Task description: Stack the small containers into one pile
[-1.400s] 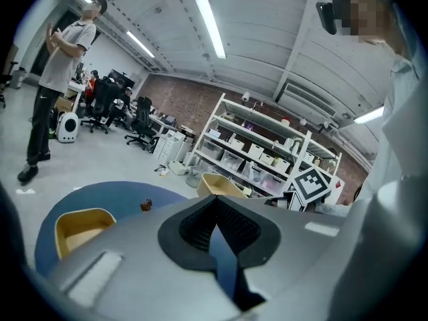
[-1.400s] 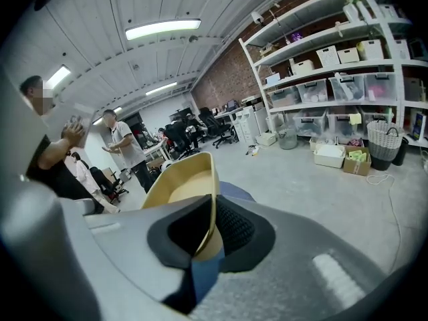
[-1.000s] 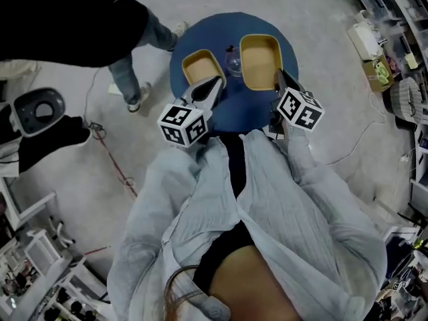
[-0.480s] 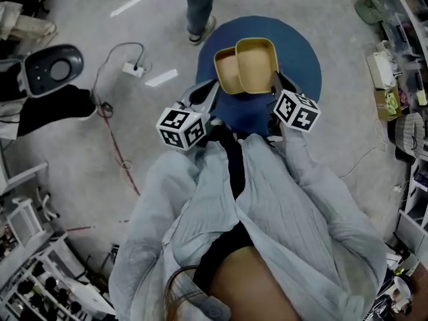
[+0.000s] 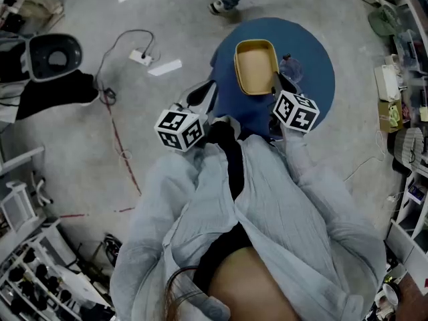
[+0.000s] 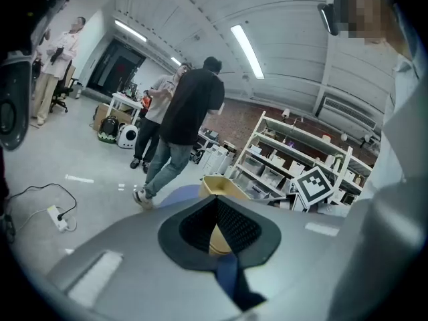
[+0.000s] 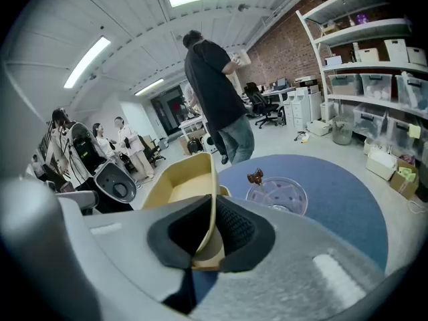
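Head view | containers [image 5: 255, 69] apparently nested, mid round blue table [image 5: 314, 79] | right gripper [image 5: 275, 83] clamps their near rim | left gripper [image 5: 207, 92] jaws together, seemingly empty, at table's left edge | risk: one-corner hold could tip the pile.

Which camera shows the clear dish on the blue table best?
The right gripper view: the clear dish sits close and sharp, brown knob visible. The head view shows only a small glint; the left gripper view misses it.

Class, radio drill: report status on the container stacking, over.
Right gripper shut on the yellow container wall. Left gripper shut, nose at it, grip unclear. One outline shows on blue table: likely nested. Clear dish alongside, not blocking.
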A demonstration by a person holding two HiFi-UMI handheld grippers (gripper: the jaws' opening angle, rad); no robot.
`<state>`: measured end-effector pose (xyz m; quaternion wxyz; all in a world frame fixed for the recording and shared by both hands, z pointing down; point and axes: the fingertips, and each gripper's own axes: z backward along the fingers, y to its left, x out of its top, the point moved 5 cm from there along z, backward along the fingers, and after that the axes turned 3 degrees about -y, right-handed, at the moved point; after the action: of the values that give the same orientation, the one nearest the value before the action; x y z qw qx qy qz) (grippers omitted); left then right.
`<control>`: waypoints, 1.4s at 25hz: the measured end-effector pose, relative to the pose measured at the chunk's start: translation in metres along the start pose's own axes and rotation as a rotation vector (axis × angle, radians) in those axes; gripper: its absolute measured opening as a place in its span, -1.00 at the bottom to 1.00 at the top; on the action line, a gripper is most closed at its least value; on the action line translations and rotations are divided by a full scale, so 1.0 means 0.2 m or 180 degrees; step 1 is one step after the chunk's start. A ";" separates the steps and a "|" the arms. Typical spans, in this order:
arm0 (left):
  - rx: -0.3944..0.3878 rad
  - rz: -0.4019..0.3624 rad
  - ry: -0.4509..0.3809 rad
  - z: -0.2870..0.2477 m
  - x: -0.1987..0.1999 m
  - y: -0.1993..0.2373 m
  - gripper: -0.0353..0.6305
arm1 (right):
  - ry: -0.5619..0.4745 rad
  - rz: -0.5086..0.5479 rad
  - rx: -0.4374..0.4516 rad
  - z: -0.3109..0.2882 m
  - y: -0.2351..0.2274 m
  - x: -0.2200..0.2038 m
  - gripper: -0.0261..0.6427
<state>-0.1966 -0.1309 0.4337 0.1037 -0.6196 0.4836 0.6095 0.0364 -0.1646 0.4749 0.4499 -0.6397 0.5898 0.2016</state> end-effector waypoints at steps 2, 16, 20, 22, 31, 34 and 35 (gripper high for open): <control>0.0019 0.0024 0.0014 0.01 -0.01 0.02 -0.86 | 0.0029 0.0060 -0.0036 -0.02 0.00 -0.01 -0.86; 0.0093 0.0170 0.0160 0.05 -0.09 0.08 -0.86 | 0.0202 0.0401 -0.0168 -0.08 -0.01 -0.10 -0.86; 0.0075 0.0201 0.0206 0.04 -0.12 0.07 -0.85 | 0.0239 0.0381 -0.0207 -0.08 -0.04 -0.13 -0.86; 0.0071 0.0213 0.0232 0.04 -0.13 0.07 -0.86 | 0.0257 0.0393 -0.0216 -0.09 -0.04 -0.14 -0.86; 0.0095 0.0272 0.0310 0.07 -0.18 0.08 -0.86 | 0.0331 0.0606 -0.0316 -0.14 -0.05 -0.20 -0.86; 0.0092 0.0294 0.0345 0.08 -0.20 0.07 -0.86 | 0.0362 0.0728 -0.0362 -0.14 -0.05 -0.22 -0.85; 0.0091 0.0300 0.0356 0.08 -0.21 0.07 -0.86 | 0.0372 0.0784 -0.0378 -0.15 -0.05 -0.23 -0.85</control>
<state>-0.2090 -0.1066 0.4718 0.0565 -0.6277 0.5259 0.5711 0.0279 -0.1634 0.5289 0.3480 -0.5987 0.6759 0.2522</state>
